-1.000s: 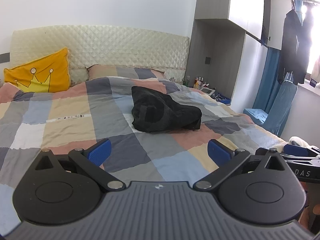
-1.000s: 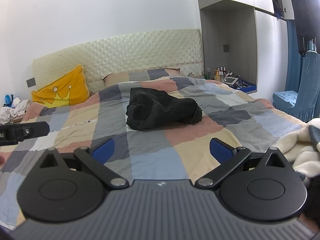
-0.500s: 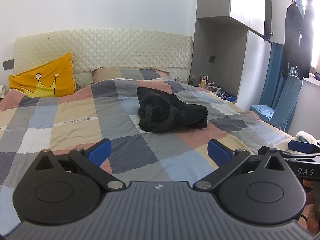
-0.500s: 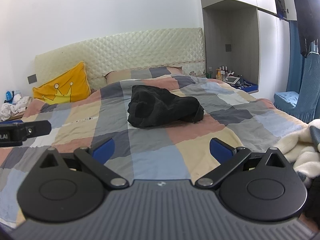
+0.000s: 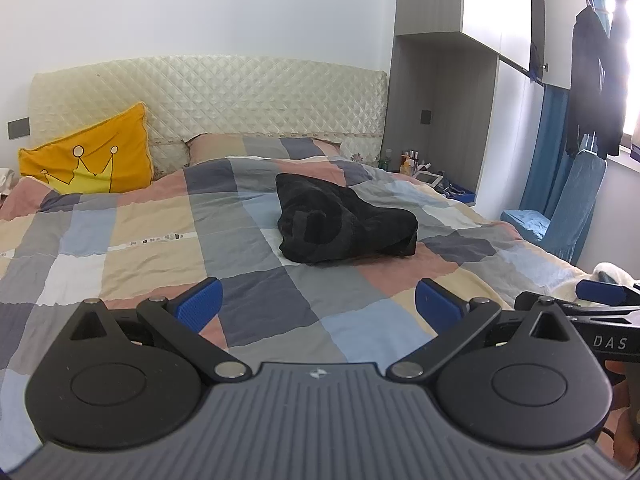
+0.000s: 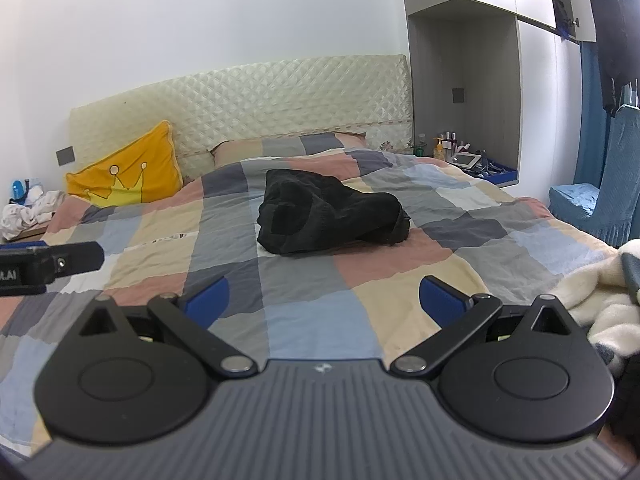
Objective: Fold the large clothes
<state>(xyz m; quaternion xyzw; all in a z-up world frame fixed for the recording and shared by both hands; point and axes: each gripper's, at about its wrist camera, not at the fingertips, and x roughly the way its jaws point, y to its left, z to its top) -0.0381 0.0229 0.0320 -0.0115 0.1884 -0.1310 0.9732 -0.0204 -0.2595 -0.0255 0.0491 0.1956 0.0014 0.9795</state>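
Observation:
A black garment (image 5: pixel 344 224) (image 6: pixel 328 216) lies bunched in a heap near the middle of a bed with a checked cover (image 5: pixel 132 240) (image 6: pixel 460 216). My left gripper (image 5: pixel 318 306) is open, held over the foot of the bed well short of the heap, with nothing between its blue pads. My right gripper (image 6: pixel 324 298) is open too, at about the same distance from the garment, and empty. Each gripper's side shows at the edge of the other's view.
A yellow crown pillow (image 5: pixel 92 160) (image 6: pixel 128 172) leans on the quilted headboard (image 5: pixel 208 96). A fluffy white blanket (image 6: pixel 600 296) lies at the bed's right foot. To the right stand a bedside shelf with bottles (image 6: pixel 460 152), a blue covered chair (image 5: pixel 560 216) and hanging dark clothes (image 5: pixel 596 80).
Both views have shifted slightly: the garment sits a little lower and nearer in the frames. Both grippers stayed open and empty.

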